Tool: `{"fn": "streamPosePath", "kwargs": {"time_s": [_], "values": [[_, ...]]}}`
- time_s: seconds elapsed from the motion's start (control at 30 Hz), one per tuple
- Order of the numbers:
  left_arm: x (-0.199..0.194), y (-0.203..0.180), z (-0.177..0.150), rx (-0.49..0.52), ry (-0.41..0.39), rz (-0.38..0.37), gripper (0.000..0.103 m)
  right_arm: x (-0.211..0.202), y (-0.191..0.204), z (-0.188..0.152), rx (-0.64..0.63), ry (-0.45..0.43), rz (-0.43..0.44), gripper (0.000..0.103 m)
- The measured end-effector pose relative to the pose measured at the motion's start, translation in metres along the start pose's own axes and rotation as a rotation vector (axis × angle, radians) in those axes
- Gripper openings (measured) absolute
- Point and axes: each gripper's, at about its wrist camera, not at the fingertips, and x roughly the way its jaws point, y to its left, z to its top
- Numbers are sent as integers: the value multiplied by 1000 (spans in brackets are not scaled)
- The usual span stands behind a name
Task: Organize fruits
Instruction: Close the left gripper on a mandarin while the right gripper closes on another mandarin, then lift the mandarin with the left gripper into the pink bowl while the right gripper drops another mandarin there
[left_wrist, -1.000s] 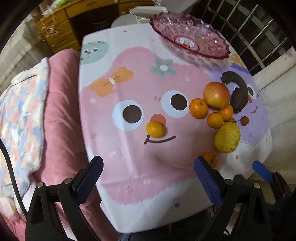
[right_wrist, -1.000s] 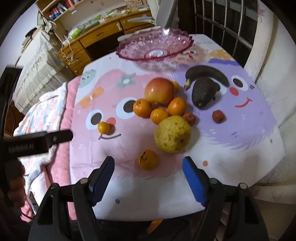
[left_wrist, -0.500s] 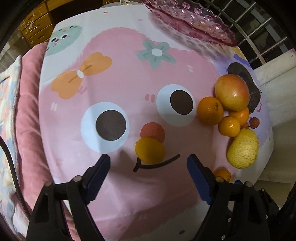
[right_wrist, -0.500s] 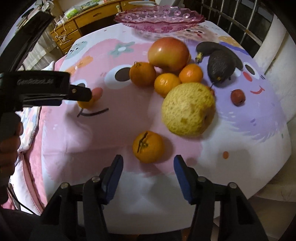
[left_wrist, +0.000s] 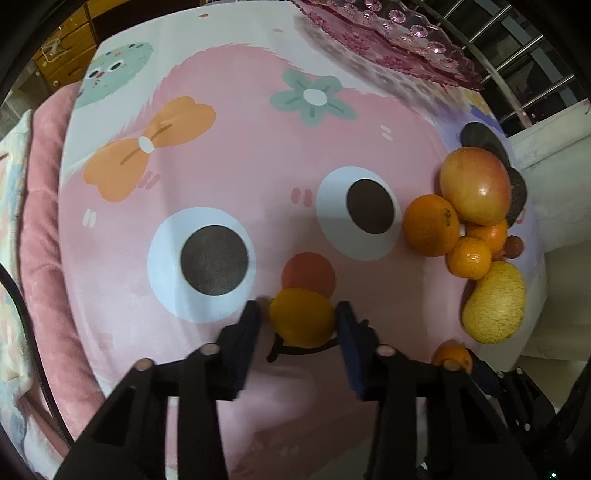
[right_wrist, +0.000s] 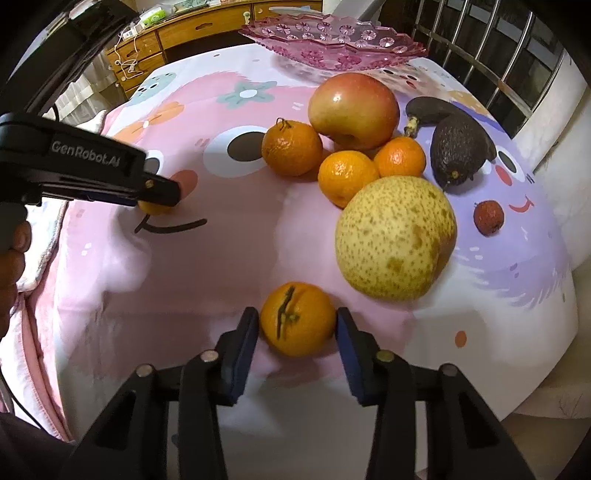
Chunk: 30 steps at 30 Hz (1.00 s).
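Note:
My left gripper (left_wrist: 299, 321) is shut on a small yellow-orange fruit (left_wrist: 301, 317) that rests on the pink cartoon tablecloth (left_wrist: 229, 155). My right gripper (right_wrist: 297, 323) is shut on a mandarin with a split skin (right_wrist: 297, 319) near the table's front edge. A pile of fruit lies to the right: a red-yellow apple (right_wrist: 352, 105), several mandarins (right_wrist: 291, 147), a large speckled pear (right_wrist: 395, 238), an avocado (right_wrist: 458, 147), a dark banana (right_wrist: 428, 110) and a small red fruit (right_wrist: 488, 217). A pink glass fruit bowl (right_wrist: 332, 40) stands at the back.
A pink quilted cushion (left_wrist: 40, 236) lies along the table's left side. Wooden drawers (right_wrist: 147, 55) stand behind the table. A metal railing (right_wrist: 491, 55) runs at the back right. The left gripper's body (right_wrist: 85, 166) shows in the right wrist view.
Both grippers have moved forward and down onto their fruits. Both pairs of fingers have closed from wide open onto the fruit between them.

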Motion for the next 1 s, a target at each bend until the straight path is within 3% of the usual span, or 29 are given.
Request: {"fn": "streamPosePath", "kwargs": {"time_s": [0.2, 0.47, 0.6, 0.77, 1.0], "values": [[0, -1, 0, -2, 6, -1, 33, 0, 0, 1, -12, 9, 4, 40], [-29, 6, -12, -14, -8, -14, 33, -10, -4, -1, 11, 79, 99, 39], [-51, 5, -19, -25, -24, -16, 33, -29, -8, 2, -8, 61, 125, 39], [-85, -5, -26, -35, -80, -38, 33, -54, -21, 16, -29, 44, 186, 39], [-130, -24, -27, -50, -181, -54, 33, -80, -38, 34, -75, 27, 209, 39]]}}
